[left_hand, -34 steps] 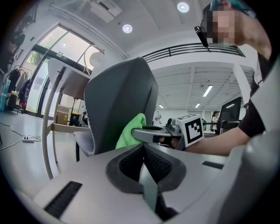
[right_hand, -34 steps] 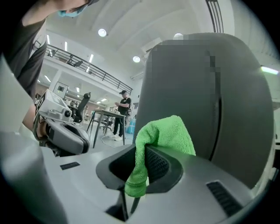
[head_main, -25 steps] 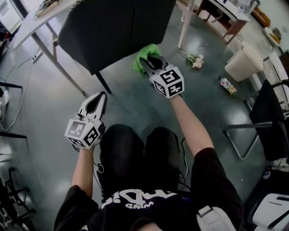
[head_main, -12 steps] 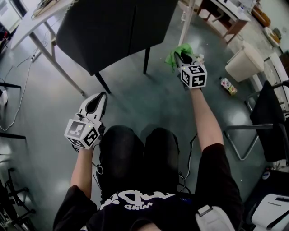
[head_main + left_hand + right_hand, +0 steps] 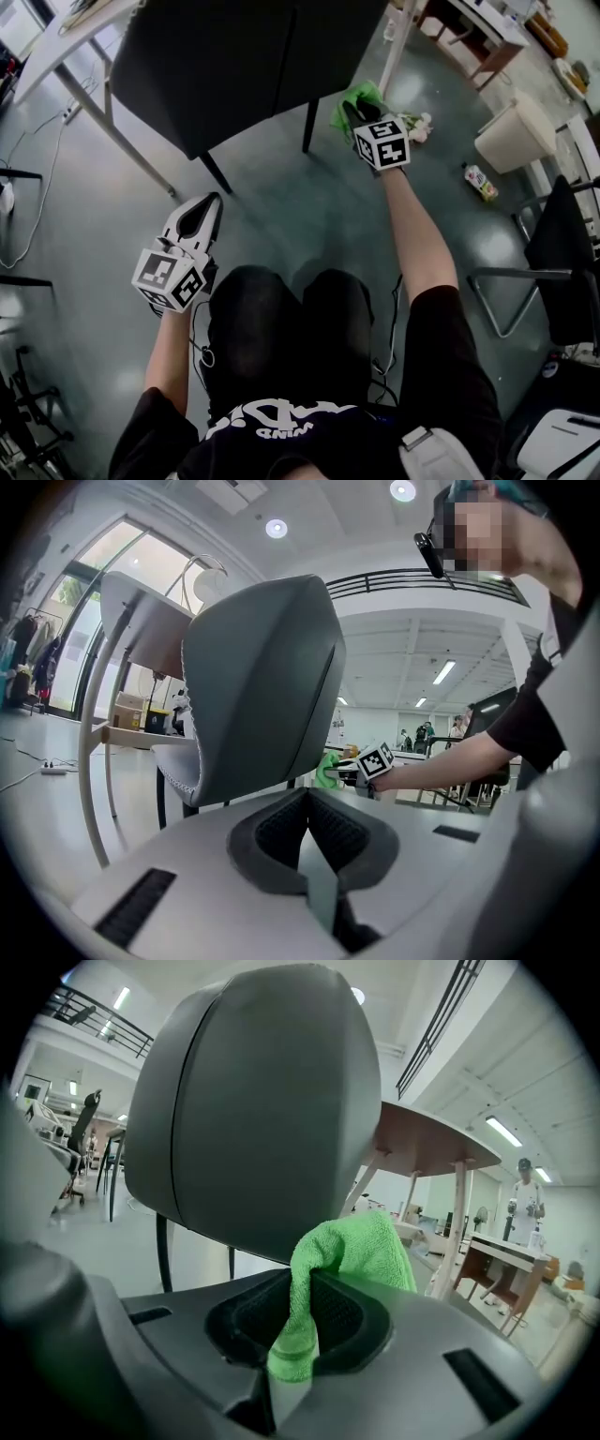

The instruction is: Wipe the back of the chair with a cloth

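Note:
A dark grey chair back (image 5: 234, 66) fills the top of the head view and stands large in the left gripper view (image 5: 258, 682) and the right gripper view (image 5: 258, 1110). My right gripper (image 5: 349, 111) is shut on a green cloth (image 5: 354, 97), just right of the chair back's lower corner; the cloth (image 5: 342, 1269) bunches between the jaws, close to the chair. From the left gripper view the cloth (image 5: 327, 769) appears beyond the chair. My left gripper (image 5: 202, 214) hangs low near my knee, jaws shut, holding nothing.
Black chair legs (image 5: 309, 127) stand below the back. A white table leg (image 5: 392, 42) rises right of the cloth. On the floor lie flowers (image 5: 419, 127), a bottle (image 5: 478, 181) and a beige bin (image 5: 520, 131). A white table (image 5: 70, 47) is at left, another chair (image 5: 562, 253) at right.
My right gripper carried the green cloth from under the chair back out to the right, then slightly back left toward the chair's edge. The left gripper stayed put.

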Available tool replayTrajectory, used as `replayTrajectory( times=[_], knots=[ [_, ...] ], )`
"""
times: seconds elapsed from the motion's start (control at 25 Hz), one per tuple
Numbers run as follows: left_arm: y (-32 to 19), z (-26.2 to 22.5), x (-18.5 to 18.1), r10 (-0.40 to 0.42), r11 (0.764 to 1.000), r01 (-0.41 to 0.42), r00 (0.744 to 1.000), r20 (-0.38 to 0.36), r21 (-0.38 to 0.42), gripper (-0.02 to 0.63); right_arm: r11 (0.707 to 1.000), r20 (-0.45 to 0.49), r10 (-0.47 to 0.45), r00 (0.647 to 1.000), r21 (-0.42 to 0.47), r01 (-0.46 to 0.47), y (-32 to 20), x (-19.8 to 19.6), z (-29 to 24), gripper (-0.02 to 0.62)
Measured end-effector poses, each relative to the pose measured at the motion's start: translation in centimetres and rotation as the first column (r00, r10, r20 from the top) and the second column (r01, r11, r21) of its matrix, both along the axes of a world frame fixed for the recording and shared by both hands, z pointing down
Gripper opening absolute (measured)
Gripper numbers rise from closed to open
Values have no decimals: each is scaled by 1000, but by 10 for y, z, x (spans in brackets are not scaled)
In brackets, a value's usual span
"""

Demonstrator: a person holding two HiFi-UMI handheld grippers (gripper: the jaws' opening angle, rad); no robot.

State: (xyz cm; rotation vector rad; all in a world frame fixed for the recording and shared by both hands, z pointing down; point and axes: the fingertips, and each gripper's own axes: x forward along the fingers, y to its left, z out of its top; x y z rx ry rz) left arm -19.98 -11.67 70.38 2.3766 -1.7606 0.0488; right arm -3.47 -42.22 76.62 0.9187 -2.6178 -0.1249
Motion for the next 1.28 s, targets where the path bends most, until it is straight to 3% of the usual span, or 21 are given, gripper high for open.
replayTrajectory(
  times=[0.32, 0.52, 0.68, 0.84, 1.12, 1.28],
  knots=[
    [-4, 4, -11, -8, 1000, 8, 1000, 3, -3, 0, 998, 20, -55, 998, 6, 55, 12, -30, -3, 48],
    [-7, 7, -6, 2, 1000, -2, 1000, 11, -8, 0, 987, 45, -157, 987, 34, 156, 44, -59, -14, 48],
    [-6, 8, 0, 6, 1000, -6, 1000, 23, -12, 0, 961, 45, -275, 960, 55, 272, 81, -89, -20, 48],
    [-4, 9, 0, 2, 1000, -2, 1000, 17, -14, 0, 915, 17, -398, 917, 77, 396, 124, -128, -23, 48],
    [1, 13, -1, -10, 1000, 10, 1000, 17, -23, 0, 905, 56, -425, 903, 55, 422, 152, -150, -26, 49],
    [5, 15, -3, -15, 1000, 15, 1000, 4, -25, 0, 868, 91, -497, 863, 39, 495, 183, -173, -32, 48]
  ],
)
